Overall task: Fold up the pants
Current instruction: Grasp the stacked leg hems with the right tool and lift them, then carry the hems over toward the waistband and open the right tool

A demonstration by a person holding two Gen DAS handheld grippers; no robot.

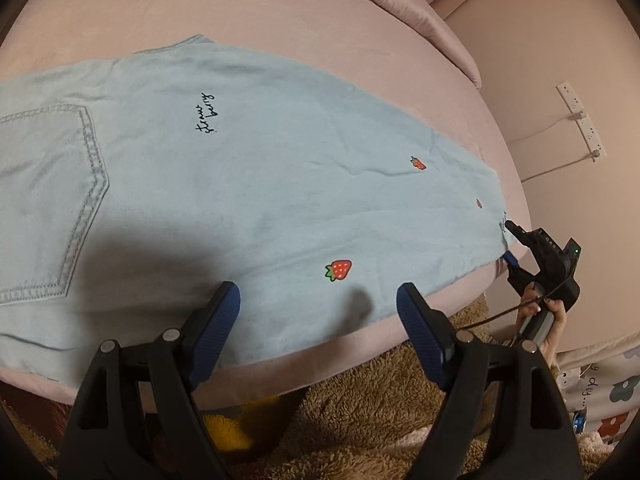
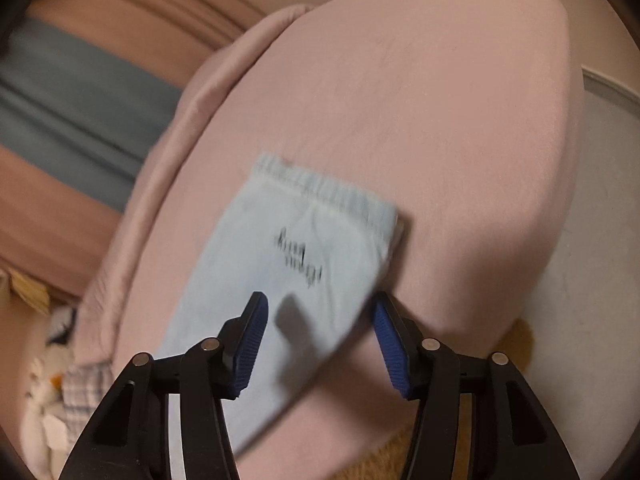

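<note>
While pants (image 1: 248, 184) lie flat, both grippers' fingers (image 1: 218, 332) spread wide, empty.

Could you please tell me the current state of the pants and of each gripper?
pants: lying flat on the pink bed, back pocket facing up, laid lengthwise.
left gripper: open, above the pants' near edge, holding nothing.
right gripper: open, at the leg end.

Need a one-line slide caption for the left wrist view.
Open left gripper hovers over light-blue strawberry-print pants laid on a pink bed; right gripper at the hem.
</note>
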